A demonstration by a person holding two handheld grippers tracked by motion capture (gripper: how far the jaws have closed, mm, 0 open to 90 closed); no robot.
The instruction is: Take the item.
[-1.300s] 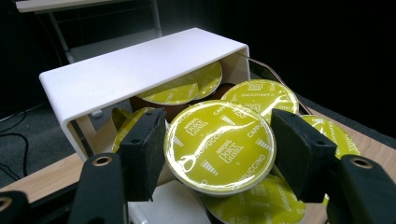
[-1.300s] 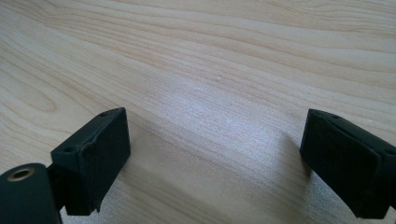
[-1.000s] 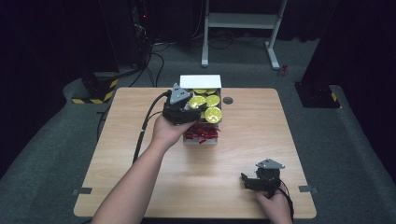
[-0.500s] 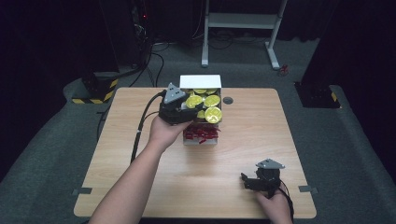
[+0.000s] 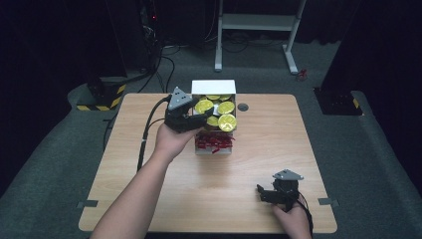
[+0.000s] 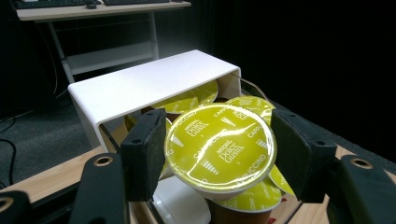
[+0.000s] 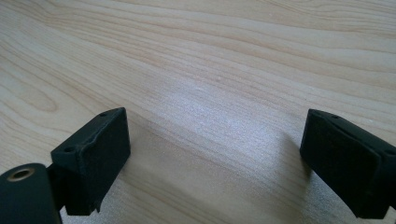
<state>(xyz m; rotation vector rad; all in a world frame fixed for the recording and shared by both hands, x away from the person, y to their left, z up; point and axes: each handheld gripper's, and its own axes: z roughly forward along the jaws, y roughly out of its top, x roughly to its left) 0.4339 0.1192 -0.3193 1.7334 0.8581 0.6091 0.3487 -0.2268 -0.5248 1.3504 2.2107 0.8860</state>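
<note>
Left gripper (image 6: 219,154) jaws clamped on 1 yellow-lidded coffee capsule (image 6: 220,146), shifted slightly since 1 s ago and held over the capsule box (image 5: 214,87), likely mid-transfer; right gripper (image 7: 219,163) jaws spread, nothing between, unmoved on the table (image 7: 224,60).

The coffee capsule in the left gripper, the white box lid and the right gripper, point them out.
coffee capsule (image 6: 219,147), left gripper view, yellow foil top.
white box lid (image 6: 140,88), left gripper view, flat upper face.
right gripper (image 7: 215,163), right gripper view, midway between its fingertips.

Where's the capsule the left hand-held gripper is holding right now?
The yellow-lidded capsule sits clamped in the left hand-held gripper, just above the other capsules in the white box at the table's far middle.
</note>
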